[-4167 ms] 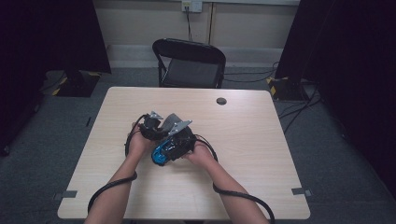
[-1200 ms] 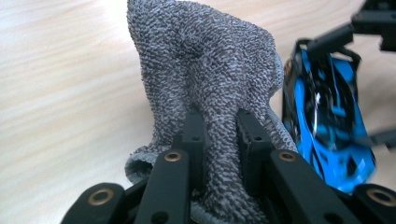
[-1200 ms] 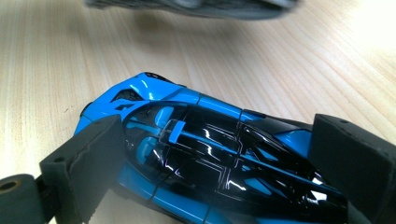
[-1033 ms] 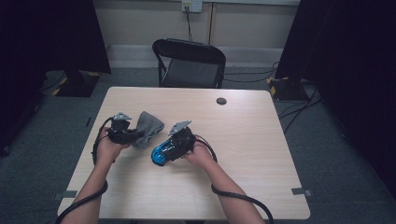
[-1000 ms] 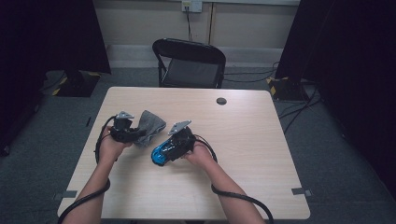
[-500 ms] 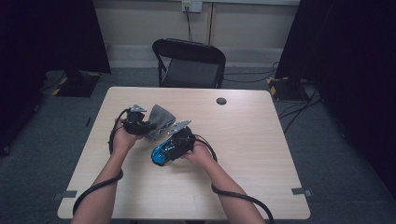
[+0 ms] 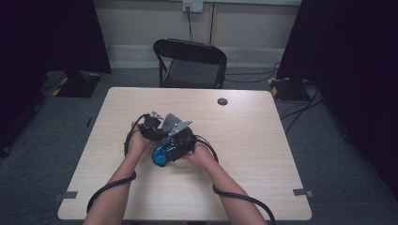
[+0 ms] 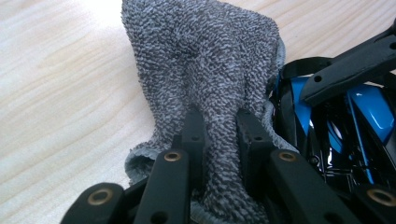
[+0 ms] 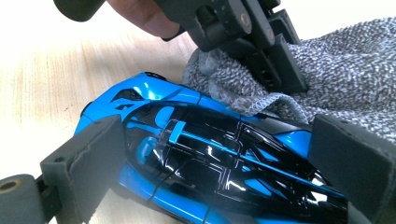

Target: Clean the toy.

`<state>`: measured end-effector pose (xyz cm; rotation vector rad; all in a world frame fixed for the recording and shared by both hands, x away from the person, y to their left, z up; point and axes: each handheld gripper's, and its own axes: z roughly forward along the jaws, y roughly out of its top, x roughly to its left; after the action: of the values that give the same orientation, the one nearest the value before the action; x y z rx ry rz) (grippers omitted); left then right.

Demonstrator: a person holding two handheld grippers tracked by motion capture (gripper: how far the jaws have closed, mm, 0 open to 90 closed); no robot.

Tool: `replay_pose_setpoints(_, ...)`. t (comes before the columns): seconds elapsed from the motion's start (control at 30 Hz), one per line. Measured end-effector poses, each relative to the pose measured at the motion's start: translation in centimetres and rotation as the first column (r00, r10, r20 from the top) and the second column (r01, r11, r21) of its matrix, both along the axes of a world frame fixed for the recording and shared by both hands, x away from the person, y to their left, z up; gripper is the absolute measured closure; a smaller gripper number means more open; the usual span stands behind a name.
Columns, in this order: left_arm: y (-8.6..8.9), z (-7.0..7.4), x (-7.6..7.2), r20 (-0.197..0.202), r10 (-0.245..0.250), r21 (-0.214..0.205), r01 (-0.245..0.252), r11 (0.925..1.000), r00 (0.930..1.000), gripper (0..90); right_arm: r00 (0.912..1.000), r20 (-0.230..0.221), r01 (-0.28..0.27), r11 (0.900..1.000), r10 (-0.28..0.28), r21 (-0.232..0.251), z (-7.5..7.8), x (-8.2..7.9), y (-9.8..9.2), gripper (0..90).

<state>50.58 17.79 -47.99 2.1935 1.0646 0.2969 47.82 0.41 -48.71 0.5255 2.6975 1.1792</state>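
Note:
A glossy blue and black toy car lies on the pale wooden table, and my right gripper is shut on it, one foam pad against each side. In the high view the car sits just left of the right gripper. My left gripper is shut on a grey terry cloth, whose fold stands up between the jaws. The cloth rests against the car's far end, with the left gripper right above it. From above, the left gripper and cloth meet the car.
A black folding chair stands beyond the table's far edge. A small dark round disc lies on the table toward the far right. Black cables trail from both grippers toward the near edge. Tape marks sit at the near corners.
My left gripper has carried the grey cloth rightward from the table's left part to the toy car. The right gripper and the car have stayed put.

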Motion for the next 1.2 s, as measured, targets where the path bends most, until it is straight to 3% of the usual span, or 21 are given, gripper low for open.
replay_pose_setpoints(0.27, 0.1, 0.2, -0.2, -0.002, -0.038, 0.019, 0.038, 0.9991, 0.9993, 76.5, 1.0, 0.0, 0.001, 1.0, -0.001, 0.001, 0.0, 0.0, 0.0, 3.9)
replay_pose_setpoints(1.2, 4.0, 0.7, -3.1, -0.053, -0.047, 0.014, 0.048, 0.9987, 0.9975, 76.6, 1.0, -0.006, 0.002, 0.9998, -0.002, -0.022, 0.2, -0.1, 0.3, 3.9)
